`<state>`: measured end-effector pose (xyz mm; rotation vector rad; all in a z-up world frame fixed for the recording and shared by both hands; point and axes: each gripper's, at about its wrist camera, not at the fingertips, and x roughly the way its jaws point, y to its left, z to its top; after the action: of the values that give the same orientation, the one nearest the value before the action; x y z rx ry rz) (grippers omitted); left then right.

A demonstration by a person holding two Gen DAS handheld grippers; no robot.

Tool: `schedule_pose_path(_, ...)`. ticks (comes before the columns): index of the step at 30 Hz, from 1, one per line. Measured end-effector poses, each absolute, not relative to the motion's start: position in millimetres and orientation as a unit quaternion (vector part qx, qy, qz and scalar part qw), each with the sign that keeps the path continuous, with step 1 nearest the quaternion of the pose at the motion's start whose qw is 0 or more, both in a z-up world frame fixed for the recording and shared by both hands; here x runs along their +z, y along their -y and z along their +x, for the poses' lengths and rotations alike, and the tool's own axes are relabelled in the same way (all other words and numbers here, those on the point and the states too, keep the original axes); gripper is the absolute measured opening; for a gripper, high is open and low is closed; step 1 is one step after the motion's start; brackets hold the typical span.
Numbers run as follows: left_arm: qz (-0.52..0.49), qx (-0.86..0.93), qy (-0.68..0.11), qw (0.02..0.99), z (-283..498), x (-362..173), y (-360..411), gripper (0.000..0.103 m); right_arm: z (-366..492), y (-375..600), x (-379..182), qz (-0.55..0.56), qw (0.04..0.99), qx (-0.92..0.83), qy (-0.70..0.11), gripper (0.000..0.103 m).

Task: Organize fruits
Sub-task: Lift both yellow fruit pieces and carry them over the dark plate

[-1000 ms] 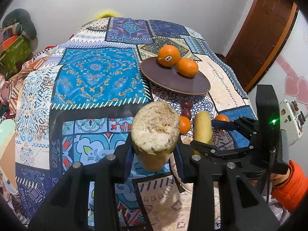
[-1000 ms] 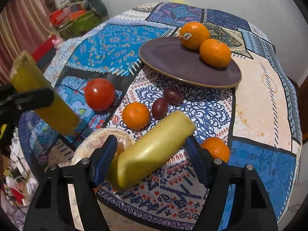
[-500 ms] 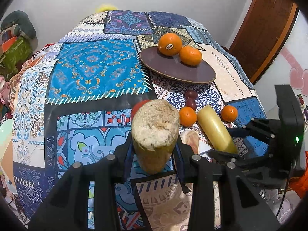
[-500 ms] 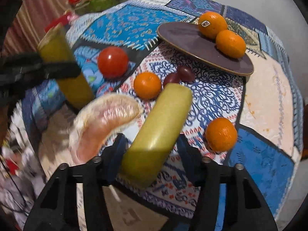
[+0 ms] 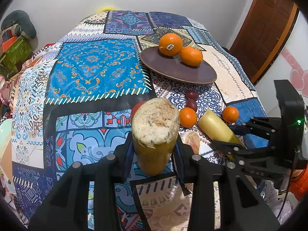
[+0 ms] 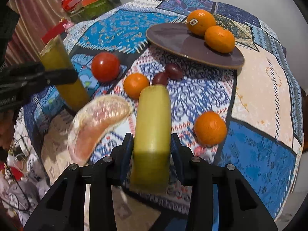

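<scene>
My left gripper (image 5: 154, 148) is shut on a short yellow-green sugarcane piece (image 5: 156, 123), held upright above the patterned tablecloth with its fibrous cut end towards the camera. My right gripper (image 6: 152, 146) is closing on a second, smooth sugarcane piece (image 6: 154, 115), and its pads press on the sides. The left wrist view shows that piece (image 5: 213, 127) in the right gripper (image 5: 225, 136) at the right. A brown plate (image 6: 173, 38) at the back carries two oranges (image 6: 201, 22) (image 6: 219, 38). A tomato (image 6: 105, 66), two tangerines (image 6: 136, 85) (image 6: 210, 128), two dark red grapes (image 6: 173, 71) and a pomelo segment (image 6: 98, 121) lie loose.
The table's near edge runs just under both grippers. A brown door (image 5: 269, 28) stands at the right and piled boxes and bags (image 6: 86, 5) at the far left. An orange sleeve (image 5: 300, 182) shows behind the right gripper.
The right jaws have narrowed onto the smooth sugarcane piece, which now points straight away instead of lying across. The pomelo segment has come into view. The left gripper keeps its hold.
</scene>
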<state>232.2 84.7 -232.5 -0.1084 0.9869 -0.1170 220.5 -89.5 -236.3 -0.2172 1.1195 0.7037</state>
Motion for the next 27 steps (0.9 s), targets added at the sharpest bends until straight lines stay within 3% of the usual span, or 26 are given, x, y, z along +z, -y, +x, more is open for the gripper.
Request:
schedule_pose_path(9,-0.058,-0.059,-0.475,0.876,234,-229,-86,0.037,225,79,-237,-0.076,0.806,0.315,-0.496,0.034)
schedule_pose_path(27,-0.054,-0.066,-0.421,0.903,253,-173,-74,0.037,242,98,-169,-0.026,0.852,0.318,-0.416,0.034)
